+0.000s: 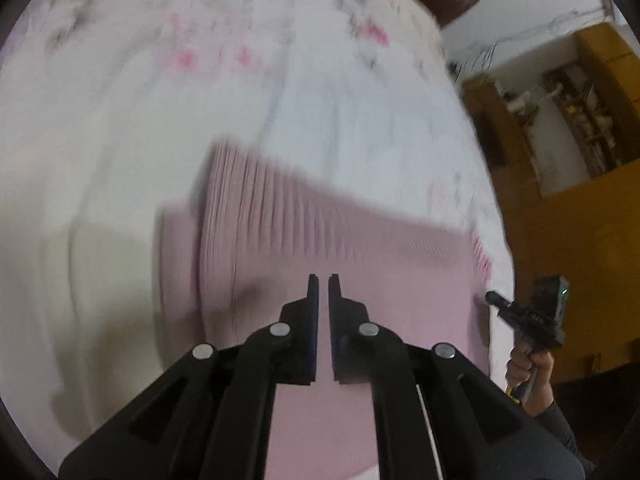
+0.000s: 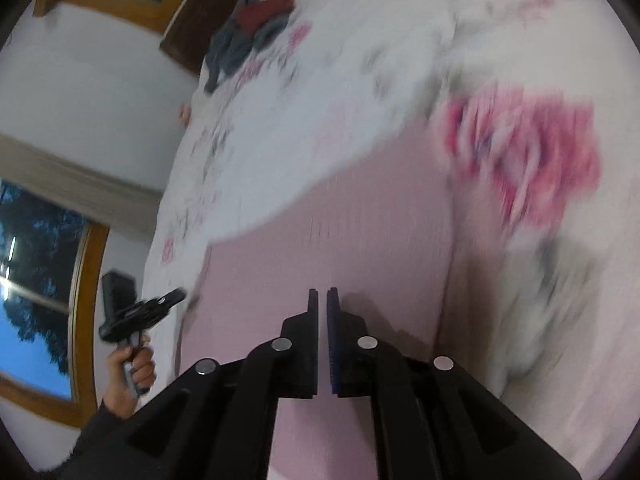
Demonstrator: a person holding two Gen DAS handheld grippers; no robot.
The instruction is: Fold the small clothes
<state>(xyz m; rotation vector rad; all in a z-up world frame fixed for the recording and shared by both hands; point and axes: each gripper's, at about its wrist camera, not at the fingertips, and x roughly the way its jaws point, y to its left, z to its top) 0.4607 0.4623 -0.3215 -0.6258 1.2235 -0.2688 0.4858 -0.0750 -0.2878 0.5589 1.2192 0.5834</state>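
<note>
A pale pink ribbed garment [image 1: 320,240] lies flat on the white floral bedsheet [image 1: 120,140], blurred by motion. My left gripper [image 1: 323,280] hovers over its near part, jaws shut with only a thin slit and nothing between them. In the right wrist view the same pink garment [image 2: 320,248] spreads below my right gripper [image 2: 322,294], which is also shut and empty. Each gripper shows in the other's view: the right one [image 1: 494,299] at the garment's right edge, the left one [image 2: 176,295] at its left edge, each held by a hand.
A pile of dark and red clothes [image 2: 256,28] sits at the far end of the bed. A big pink flower print [image 2: 528,152] marks the sheet. Wooden shelves [image 1: 580,120] stand beyond the bed's right side, windows [image 2: 36,280] beyond the left.
</note>
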